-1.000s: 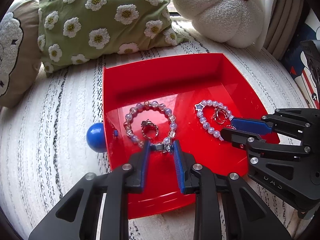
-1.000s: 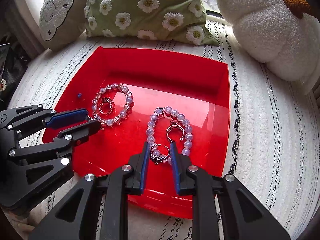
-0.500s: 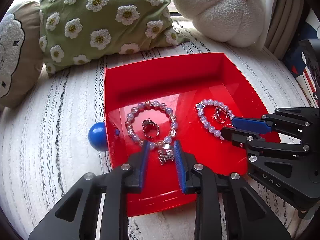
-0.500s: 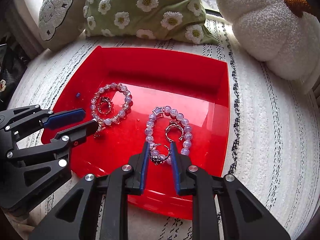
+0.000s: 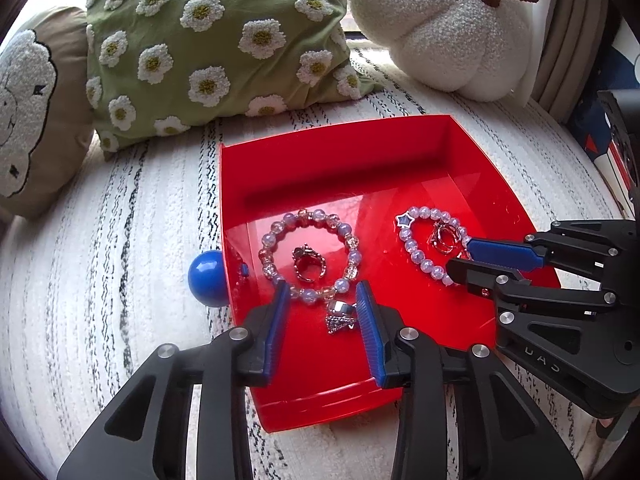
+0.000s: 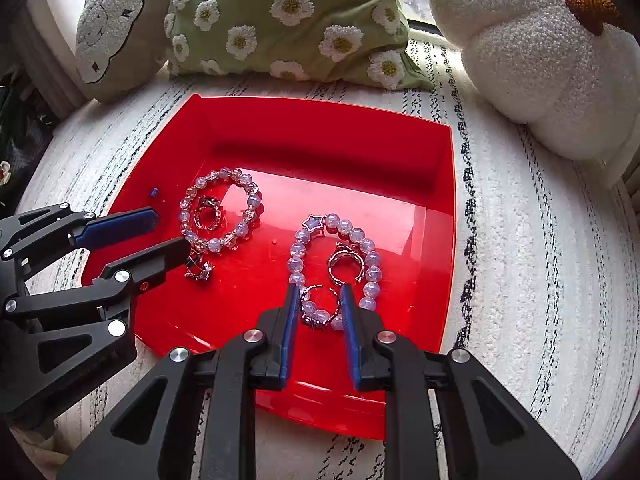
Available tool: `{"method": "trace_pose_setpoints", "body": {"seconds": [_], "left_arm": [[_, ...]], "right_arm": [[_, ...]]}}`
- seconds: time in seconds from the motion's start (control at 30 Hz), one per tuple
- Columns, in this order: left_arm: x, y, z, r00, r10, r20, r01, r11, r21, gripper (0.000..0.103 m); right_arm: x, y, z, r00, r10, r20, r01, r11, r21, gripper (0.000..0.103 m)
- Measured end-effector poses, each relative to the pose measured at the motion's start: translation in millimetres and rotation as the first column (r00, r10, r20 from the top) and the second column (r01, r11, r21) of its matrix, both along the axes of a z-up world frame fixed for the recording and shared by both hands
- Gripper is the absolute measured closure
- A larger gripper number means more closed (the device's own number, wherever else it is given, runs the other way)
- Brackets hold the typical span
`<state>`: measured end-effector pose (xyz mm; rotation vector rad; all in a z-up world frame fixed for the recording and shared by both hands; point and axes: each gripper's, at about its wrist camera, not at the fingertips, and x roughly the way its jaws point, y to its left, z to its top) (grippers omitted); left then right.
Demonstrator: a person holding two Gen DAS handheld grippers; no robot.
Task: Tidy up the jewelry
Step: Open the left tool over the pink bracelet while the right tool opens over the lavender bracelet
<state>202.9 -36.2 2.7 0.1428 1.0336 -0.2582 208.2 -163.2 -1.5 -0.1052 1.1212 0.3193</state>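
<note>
Opening left fingers (image 5: 320, 292) flank a ring (image 5: 340, 317); only the left view shows a blue ball (image 5: 207, 278)

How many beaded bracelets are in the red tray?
2. One beaded bracelet lies on the tray's left side, by the left gripper. The star-bead bracelet lies right of centre, its near end between the right gripper's fingers.
</note>
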Motion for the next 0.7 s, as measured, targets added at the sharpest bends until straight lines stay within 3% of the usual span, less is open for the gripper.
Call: {"method": "trace_pose_setpoints", "body": {"seconds": [0.27, 0.33, 0.4, 0.63, 0.7], "left_arm": [[-1.1, 1.7, 3.3, 1.000, 0.003, 0.004, -0.003, 1.000, -0.014, 0.065], [-2.6, 1.9, 7.0, 1.000, 0.004, 0.008, -0.004, 1.000, -0.024, 0.062], [-4.4, 1.6, 11.1, 1.000, 0.006, 0.028, -0.005, 1.000, -0.013, 0.055], [-7.7, 5.2, 22.4, 0.998, 0.014, 0.064, -0.014, 1.000, -0.011, 0.050], [-8.2, 7.1, 24.5, 0.997, 0.023, 0.073, -0.022, 1.000, -0.012, 0.040]], "right_arm": [[-1.2, -2.3, 2.0, 1.000, -0.006, 0.007, 0.006, 1.000, 0.008, 0.082], [-2.1, -4.0, 5.7, 1.000, -0.012, 0.021, 0.011, 1.000, 0.013, 0.075], [-4.2, -5.1, 10.8, 0.999, -0.015, 0.046, 0.015, 1.000, 0.007, 0.061], [-7.2, -6.4, 19.8, 0.997, -0.017, 0.076, 0.018, 1.000, -0.010, 0.058], [-8.2, -6.5, 20.9, 0.996, -0.022, 0.088, 0.024, 0.999, -0.025, 0.053]]}}
